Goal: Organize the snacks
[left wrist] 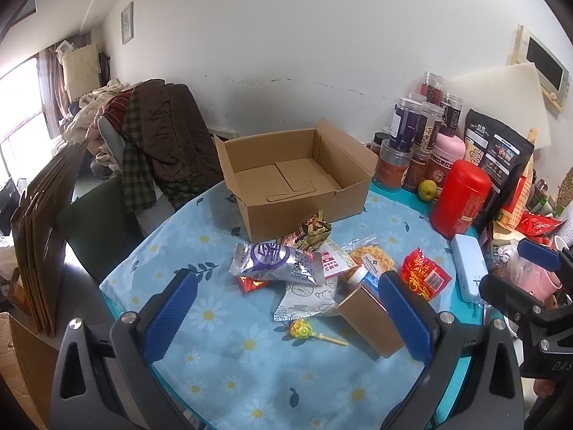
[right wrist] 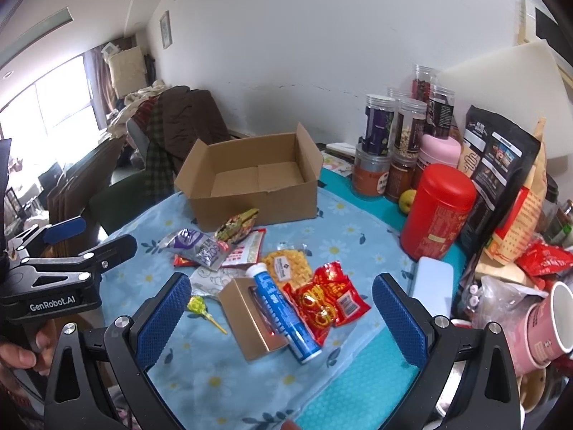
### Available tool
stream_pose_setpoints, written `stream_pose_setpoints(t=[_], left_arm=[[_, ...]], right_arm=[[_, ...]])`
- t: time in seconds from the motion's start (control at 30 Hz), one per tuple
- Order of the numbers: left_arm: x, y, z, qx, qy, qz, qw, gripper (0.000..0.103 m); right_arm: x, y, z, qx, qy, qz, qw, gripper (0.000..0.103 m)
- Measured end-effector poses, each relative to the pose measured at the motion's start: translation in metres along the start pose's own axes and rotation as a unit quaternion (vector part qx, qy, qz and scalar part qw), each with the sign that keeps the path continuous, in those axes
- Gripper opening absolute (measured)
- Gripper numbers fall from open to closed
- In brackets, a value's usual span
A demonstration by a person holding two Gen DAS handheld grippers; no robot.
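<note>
Left gripper (left wrist: 286,308) wide open, holding nothing, hovering over the near edge of the daisy tablecloth (left wrist: 222,369). Right gripper (right wrist: 281,317) likewise spread wide and empty.

Snack pile, left to right in the right wrist view: silver-purple packet (right wrist: 195,243), long axis running left-far to right-near, lying on a small red packet (right wrist: 182,261); green-red crinkled bag (right wrist: 238,224) just in front of the cardboard box (right wrist: 250,179), touching its front wall or nearly so; white-red printed packet (right wrist: 245,251) beside it; white paper-style pouch (right wrist: 209,281); yellow lollipop (right wrist: 200,306), stick pointing right and toward the camera; clear bag of yellow snacks (right wrist: 288,267); gold carton (right wrist: 250,319) lying flat, long axis far-left to near-right; blue tube (right wrist: 283,313) resting on the carton's right edge, white cap at the far end, long axis the same way; red packet (right wrist: 326,297) touching the tube's right side.

Box open, flaps up, empty, beyond the pile. Carton, tube and red packet sit between the right gripper's fingers in that view, low and ahead. In the left wrist view the pile sits ahead between the fingers; the carton's near end is hidden behind the right finger
</note>
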State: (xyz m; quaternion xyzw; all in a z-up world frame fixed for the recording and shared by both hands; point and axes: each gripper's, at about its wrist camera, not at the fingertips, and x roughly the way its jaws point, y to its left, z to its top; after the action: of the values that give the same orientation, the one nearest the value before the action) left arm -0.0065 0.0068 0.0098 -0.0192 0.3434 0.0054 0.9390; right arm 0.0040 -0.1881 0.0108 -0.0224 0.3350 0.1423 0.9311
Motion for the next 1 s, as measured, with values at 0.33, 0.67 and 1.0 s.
stream_pose_setpoints(t=[0.33, 0.67, 1.0], left_arm=[[-0.0003, 0.0022, -0.0015, -0.003, 0.001, -0.008, 1.0000, 0.103], [-0.0007, 0.0030, -0.0035, -0.006, -0.001, -0.007, 1.0000, 0.103], [-0.0009, 0.0037, -0.0041, -0.007, -0.001, -0.007, 1.0000, 0.103]], right_arm=[[0.0016, 0.0012, -0.0002, -0.004, 0.000, 0.001, 1.000, 0.103], [0.0023, 0.0024, -0.0016, -0.006, 0.000, 0.001, 1.000, 0.103], [0.0040, 0.0031, -0.0023, -0.008, 0.001, 0.001, 1.000, 0.103]])
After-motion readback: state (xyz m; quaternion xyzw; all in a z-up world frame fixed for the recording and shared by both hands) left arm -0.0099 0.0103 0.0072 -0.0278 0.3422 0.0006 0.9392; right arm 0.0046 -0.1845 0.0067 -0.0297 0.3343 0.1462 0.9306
